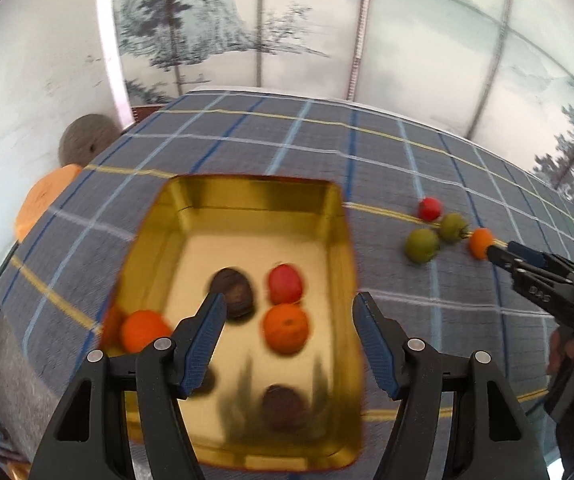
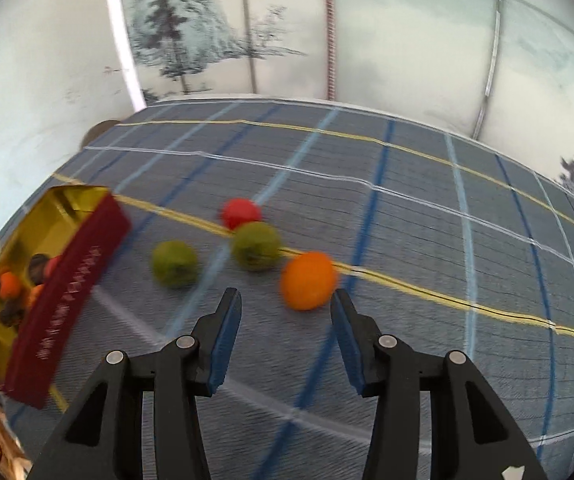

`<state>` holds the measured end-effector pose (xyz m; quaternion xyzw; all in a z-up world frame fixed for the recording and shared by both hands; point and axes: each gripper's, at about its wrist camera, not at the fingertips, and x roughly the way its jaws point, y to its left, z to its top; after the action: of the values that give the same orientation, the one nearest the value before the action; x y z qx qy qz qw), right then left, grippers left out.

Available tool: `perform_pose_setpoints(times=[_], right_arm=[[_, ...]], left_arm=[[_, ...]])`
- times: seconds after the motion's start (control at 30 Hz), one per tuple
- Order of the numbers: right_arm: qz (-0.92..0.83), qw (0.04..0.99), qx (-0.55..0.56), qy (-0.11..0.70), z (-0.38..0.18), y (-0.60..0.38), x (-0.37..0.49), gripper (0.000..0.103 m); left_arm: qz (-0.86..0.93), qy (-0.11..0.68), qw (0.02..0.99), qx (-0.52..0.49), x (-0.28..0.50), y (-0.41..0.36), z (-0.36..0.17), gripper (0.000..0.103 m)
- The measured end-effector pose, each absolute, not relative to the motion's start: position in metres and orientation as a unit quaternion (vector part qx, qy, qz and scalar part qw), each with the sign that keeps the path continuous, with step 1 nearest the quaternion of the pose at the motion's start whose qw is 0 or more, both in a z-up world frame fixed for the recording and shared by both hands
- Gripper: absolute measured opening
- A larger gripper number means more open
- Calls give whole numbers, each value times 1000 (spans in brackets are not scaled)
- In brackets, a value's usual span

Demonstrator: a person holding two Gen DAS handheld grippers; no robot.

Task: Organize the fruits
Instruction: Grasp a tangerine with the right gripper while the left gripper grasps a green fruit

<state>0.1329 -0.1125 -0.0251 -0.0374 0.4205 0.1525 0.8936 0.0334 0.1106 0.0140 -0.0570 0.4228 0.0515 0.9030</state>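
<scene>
Fingers of both grippers spread (nothing between): left gripper (image 1: pixel 287 316) over gold tin (image 1: pixel 191 216), right gripper (image 2: pixel 287 308) at loose orange (image 2: pixel 308 280).

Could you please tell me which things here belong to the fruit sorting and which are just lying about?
Job:
gold tin, already holding fruit
loose orange
two green fruits
red fruit
right gripper, open near the orange
left gripper, open over the tin

Lying about:
checked cloth
orange cushion

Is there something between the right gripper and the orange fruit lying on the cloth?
Nothing visible. The right gripper is empty, jaws apart, and the orange fruit lies just ahead of its fingertips on bare cloth. The green fruits sit off to the left.
</scene>
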Motion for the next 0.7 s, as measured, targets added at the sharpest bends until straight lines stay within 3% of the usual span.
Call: perform_pose_setpoints(times=[0.43, 0.53, 0.7], right_arm=[[148, 884, -42, 441, -57, -108, 169, 44], [149, 886, -48, 436, -58, -106, 170, 33], [147, 888, -42, 434, -56, -114, 164, 32]], left_arm=[[-5, 439, 898, -27, 93, 48, 8, 67], [-16, 441, 897, -23, 104, 38, 5, 67], [-32, 452, 891, -27, 122, 24, -4, 67]])
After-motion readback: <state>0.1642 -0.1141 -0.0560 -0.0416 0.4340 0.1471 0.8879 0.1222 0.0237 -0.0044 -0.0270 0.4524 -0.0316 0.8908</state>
